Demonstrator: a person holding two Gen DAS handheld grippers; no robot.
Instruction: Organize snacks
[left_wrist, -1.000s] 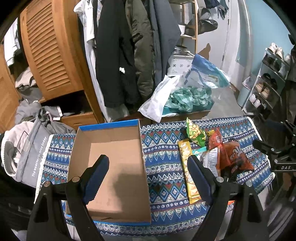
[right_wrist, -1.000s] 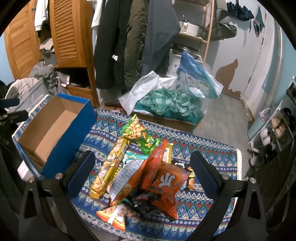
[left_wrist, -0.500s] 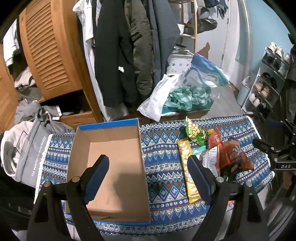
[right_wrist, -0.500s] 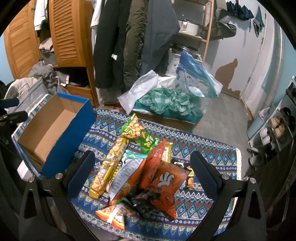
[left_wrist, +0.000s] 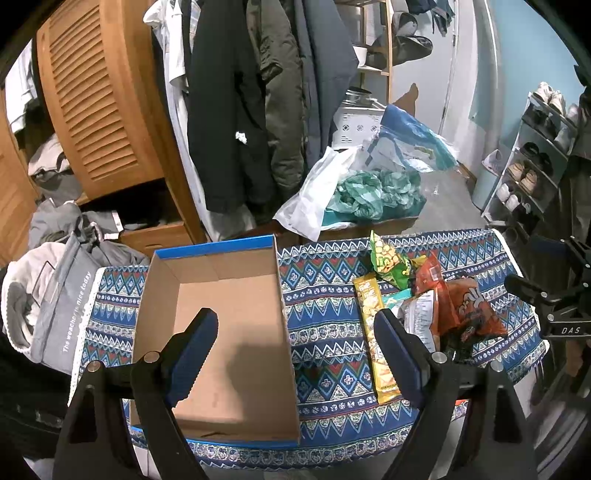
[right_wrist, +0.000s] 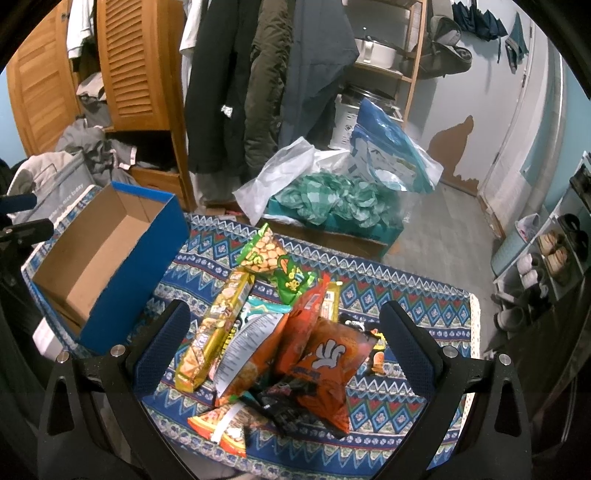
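Observation:
An empty blue cardboard box (left_wrist: 221, 332) sits on the patterned tablecloth (left_wrist: 325, 325); it also shows in the right wrist view (right_wrist: 110, 266) at the left. A pile of snack packets lies to its right: a long yellow packet (right_wrist: 218, 328), a green packet (right_wrist: 262, 254), an orange bag (right_wrist: 325, 369), a white-backed packet (right_wrist: 251, 347). In the left wrist view the yellow packet (left_wrist: 373, 332) and the orange bag (left_wrist: 472, 306) show. My left gripper (left_wrist: 295, 350) is open above the box's right wall. My right gripper (right_wrist: 284, 347) is open and empty above the pile.
Coats (left_wrist: 236, 110) hang behind the table beside a wooden louvred wardrobe (left_wrist: 99, 110). A grey bag (left_wrist: 55, 306) lies at the table's left end. Plastic bags with green cloth (right_wrist: 332, 195) sit on the floor behind. A shoe rack (right_wrist: 546, 258) stands at the right.
Both views have shifted very slightly; the grippers stay open and the snacks and box have not moved.

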